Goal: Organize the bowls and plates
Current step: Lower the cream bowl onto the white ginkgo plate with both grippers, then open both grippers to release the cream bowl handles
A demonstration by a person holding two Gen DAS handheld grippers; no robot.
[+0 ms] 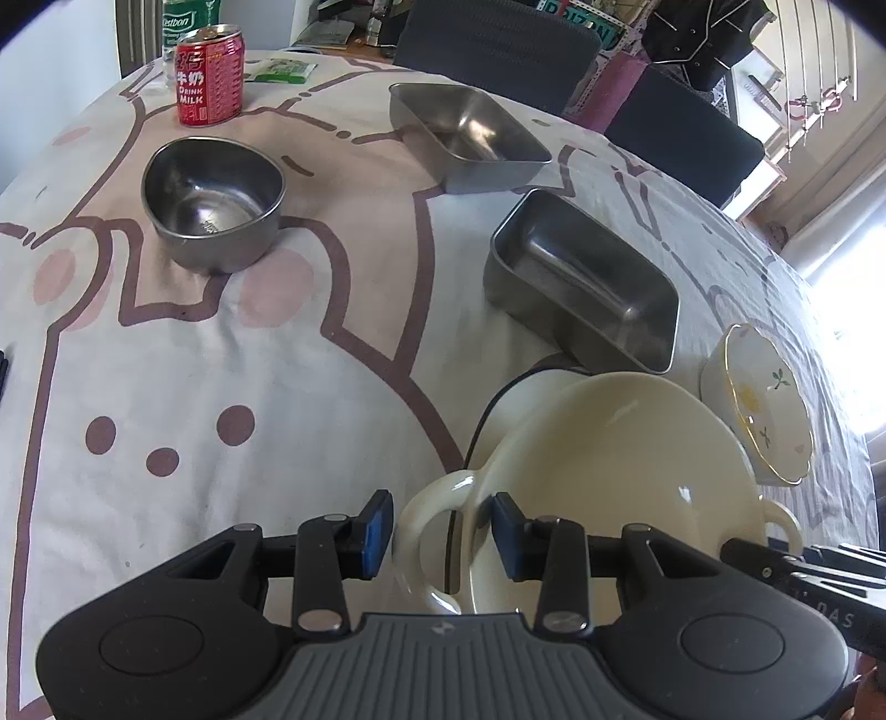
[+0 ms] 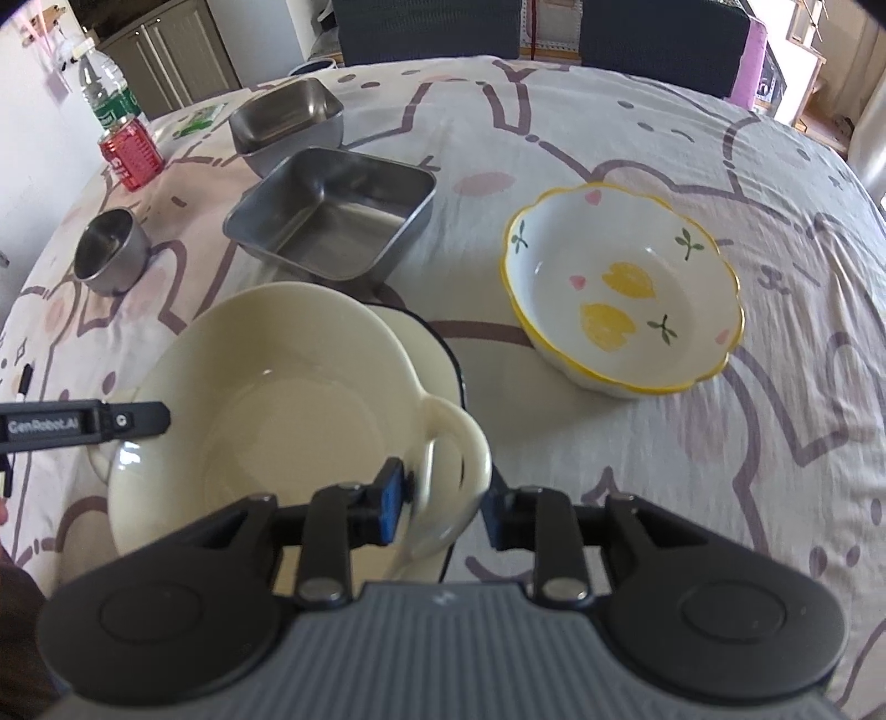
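A cream two-handled bowl (image 1: 609,471) (image 2: 266,399) rests tilted on a cream plate with a dark rim (image 2: 426,343). My left gripper (image 1: 440,531) is open, its blue pads on either side of the bowl's left handle (image 1: 426,526). My right gripper (image 2: 443,498) is open around the bowl's right handle (image 2: 459,459). A floral bowl with a yellow rim (image 2: 626,288) (image 1: 758,410) stands to the right. Two square steel trays (image 2: 332,221) (image 2: 288,122) and a round steel bowl (image 2: 111,255) (image 1: 213,202) stand farther back.
A red milk can (image 1: 210,75) (image 2: 130,152) and a water bottle (image 2: 102,91) stand at the far left. Dark chairs (image 1: 498,39) line the table's far edge. A pig-print cloth (image 1: 221,360) covers the table.
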